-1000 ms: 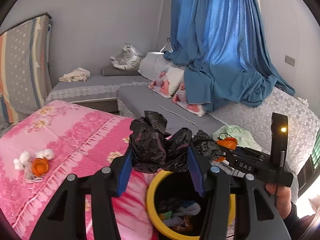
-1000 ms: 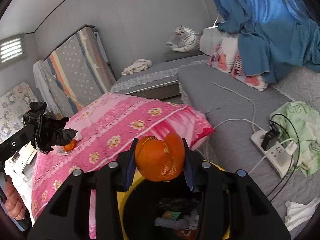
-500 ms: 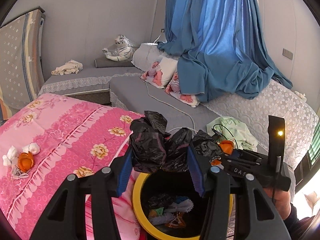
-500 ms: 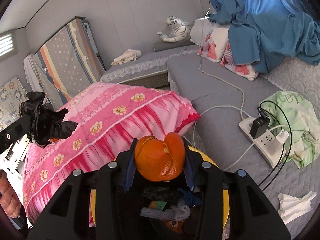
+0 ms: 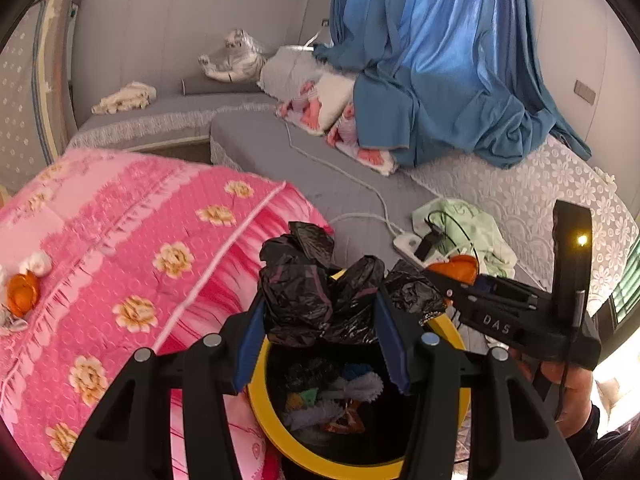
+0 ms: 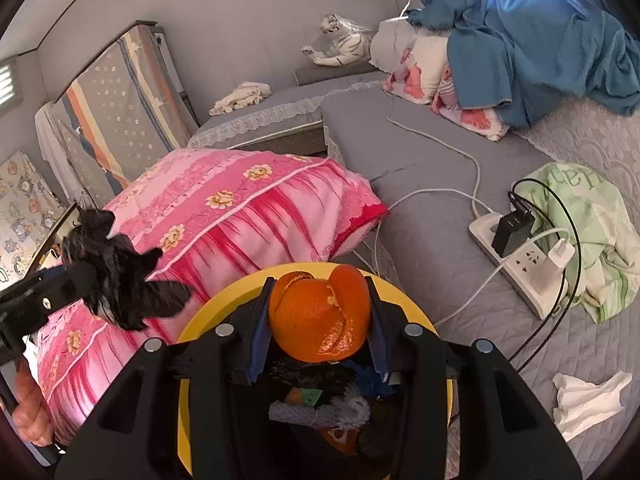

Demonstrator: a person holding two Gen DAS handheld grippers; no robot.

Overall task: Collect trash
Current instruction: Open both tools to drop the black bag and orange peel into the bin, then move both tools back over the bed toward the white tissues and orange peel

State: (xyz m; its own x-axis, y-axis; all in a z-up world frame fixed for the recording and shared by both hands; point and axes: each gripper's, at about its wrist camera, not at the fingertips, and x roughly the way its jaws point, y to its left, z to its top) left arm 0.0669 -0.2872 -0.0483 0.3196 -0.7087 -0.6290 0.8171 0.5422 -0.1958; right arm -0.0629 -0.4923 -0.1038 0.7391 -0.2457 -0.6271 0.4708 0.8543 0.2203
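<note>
My left gripper (image 5: pixel 320 316) is shut on a crumpled black plastic bag (image 5: pixel 316 300), held just above the mouth of a yellow-rimmed bin (image 5: pixel 260 404) with several scraps inside. My right gripper (image 6: pixel 318 320) is shut on an orange peel (image 6: pixel 320 314), also over the bin's yellow rim (image 6: pixel 224 300). Each view shows the other hand: the right gripper's peel (image 5: pixel 454 270) at the right, the left gripper's bag (image 6: pixel 116 268) at the left. More peel and white tissue (image 5: pixel 24 288) lie on the pink blanket.
A pink flowered blanket (image 5: pixel 132 240) lies left of the bin. On the grey mattress (image 6: pixel 432 184) sit a white power strip (image 6: pixel 520 264) with cables, a green cloth (image 6: pixel 588 232) and a crumpled white tissue (image 6: pixel 584 396). Blue curtain (image 5: pixel 440 60) and pillows are farther back.
Both grippers have come down toward the bin and tilted lower, so its opening and contents show more. The bag and the peel stay gripped.
</note>
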